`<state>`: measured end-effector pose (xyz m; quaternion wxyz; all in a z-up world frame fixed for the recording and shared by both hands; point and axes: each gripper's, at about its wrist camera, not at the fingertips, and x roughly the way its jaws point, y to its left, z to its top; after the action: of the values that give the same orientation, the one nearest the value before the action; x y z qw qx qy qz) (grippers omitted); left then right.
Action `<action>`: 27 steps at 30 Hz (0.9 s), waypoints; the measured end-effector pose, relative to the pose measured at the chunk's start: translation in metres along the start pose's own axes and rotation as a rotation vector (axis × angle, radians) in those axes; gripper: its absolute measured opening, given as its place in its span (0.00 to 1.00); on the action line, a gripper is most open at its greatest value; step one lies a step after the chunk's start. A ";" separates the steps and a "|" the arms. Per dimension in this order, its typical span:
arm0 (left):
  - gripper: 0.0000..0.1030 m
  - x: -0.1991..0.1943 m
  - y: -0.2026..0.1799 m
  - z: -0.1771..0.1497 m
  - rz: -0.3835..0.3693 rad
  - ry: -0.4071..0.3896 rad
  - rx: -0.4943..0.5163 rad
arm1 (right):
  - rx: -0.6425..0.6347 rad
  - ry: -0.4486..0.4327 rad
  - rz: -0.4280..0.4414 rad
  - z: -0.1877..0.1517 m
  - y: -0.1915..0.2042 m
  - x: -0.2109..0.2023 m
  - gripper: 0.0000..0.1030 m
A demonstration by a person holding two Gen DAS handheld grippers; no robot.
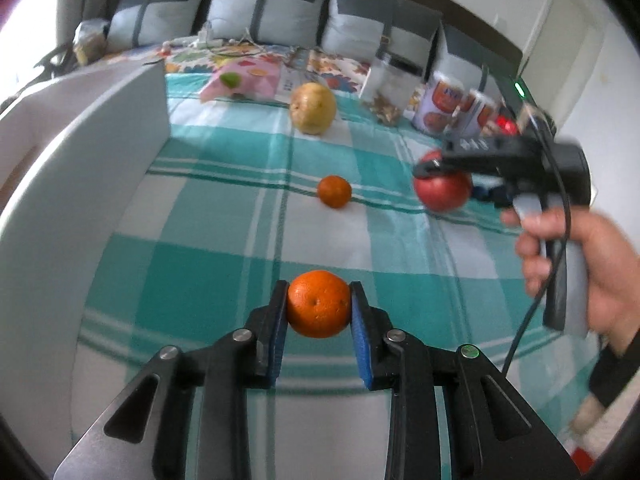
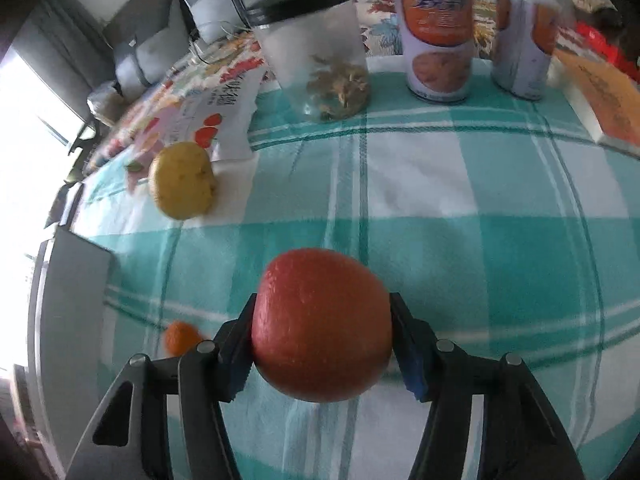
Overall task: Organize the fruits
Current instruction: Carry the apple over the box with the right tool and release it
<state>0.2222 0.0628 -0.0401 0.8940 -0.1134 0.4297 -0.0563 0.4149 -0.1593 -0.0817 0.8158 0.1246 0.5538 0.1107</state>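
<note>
My left gripper [image 1: 319, 300] is shut on an orange [image 1: 319, 304], held above the teal checked cloth. My right gripper [image 2: 322, 330] is shut on a red apple [image 2: 322, 328]; it shows in the left wrist view [image 1: 436, 168] with the apple [image 1: 442, 190] at the right. A small mandarin [image 1: 334, 191] lies on the cloth mid-table and appears low left in the right wrist view [image 2: 180, 338]. A yellow pear [image 1: 313, 108] sits farther back, seen at the left in the right wrist view [image 2: 182, 180].
A white box wall [image 1: 80, 168] stands along the left. At the back stand a clear jar with dried bits [image 2: 320, 48], two cans [image 2: 438, 36], a book [image 2: 600, 96] and a printed bag [image 2: 224, 120]. Cushions [image 1: 272, 8] line the back.
</note>
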 end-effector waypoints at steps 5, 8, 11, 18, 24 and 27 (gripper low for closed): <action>0.28 -0.059 0.012 0.003 -0.113 -0.002 -0.100 | -0.027 0.001 0.111 -0.036 0.001 -0.042 0.58; 0.28 -0.118 0.024 0.001 -0.131 -0.049 -0.112 | -0.083 0.036 0.229 -0.061 0.033 -0.074 0.58; 0.28 -0.165 0.047 -0.005 -0.071 -0.095 -0.124 | -0.204 0.072 0.365 -0.090 0.097 -0.103 0.58; 0.28 -0.219 0.158 -0.036 0.235 -0.133 -0.299 | -0.515 0.126 0.605 -0.148 0.283 -0.126 0.58; 0.29 -0.194 0.209 -0.058 0.318 -0.059 -0.408 | -0.689 0.196 0.527 -0.196 0.380 -0.075 0.58; 0.30 -0.188 0.212 -0.063 0.329 -0.039 -0.415 | -0.751 0.231 0.442 -0.212 0.394 -0.048 0.58</action>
<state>0.0559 0.2959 0.0103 0.8568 -0.2239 0.4276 0.1813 0.1832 0.2145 0.0134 0.6940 -0.0779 0.5229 0.4888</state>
